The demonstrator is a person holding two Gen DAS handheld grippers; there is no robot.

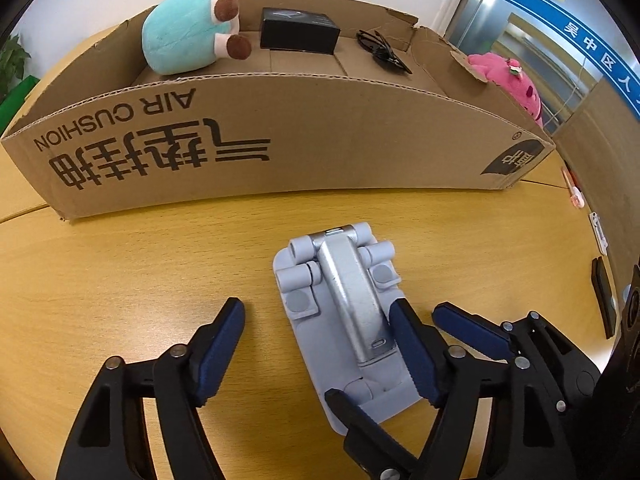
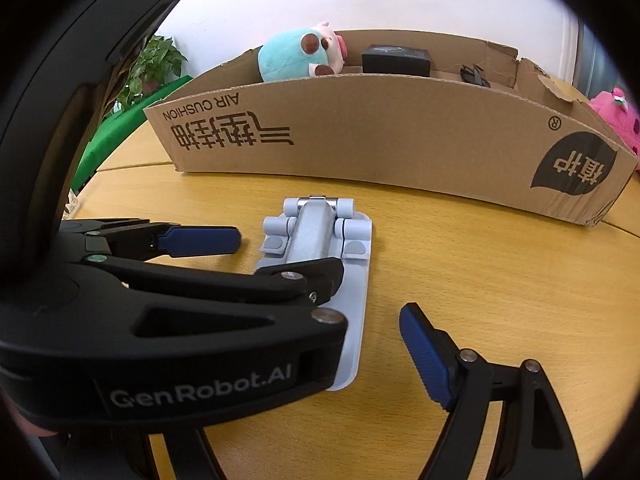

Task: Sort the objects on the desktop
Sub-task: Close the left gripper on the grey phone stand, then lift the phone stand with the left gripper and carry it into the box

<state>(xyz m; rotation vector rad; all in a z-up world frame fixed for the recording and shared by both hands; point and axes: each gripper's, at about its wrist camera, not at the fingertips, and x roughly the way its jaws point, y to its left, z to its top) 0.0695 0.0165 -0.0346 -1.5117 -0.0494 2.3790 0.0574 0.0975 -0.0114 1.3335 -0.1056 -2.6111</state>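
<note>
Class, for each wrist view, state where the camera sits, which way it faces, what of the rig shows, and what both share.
Left wrist: on the left claw, low over the table, facing the cardboard box; both its fingers show, plus the right claw alongside.
Right wrist: on the right claw, facing the same box; one own finger shows, the left claw's body fills the left.
Shared: grey phone stand, box, teal plush.

The left black two-finger gripper with blue pads (image 1: 316, 320) is spread wide, its fingers (image 1: 224, 332) low and well apart. The right black two-finger gripper with blue pads (image 2: 340, 344) is also spread wide and sits just beside the left one, its left finger (image 1: 468, 326) nearly touching the left gripper's right finger.
</note>
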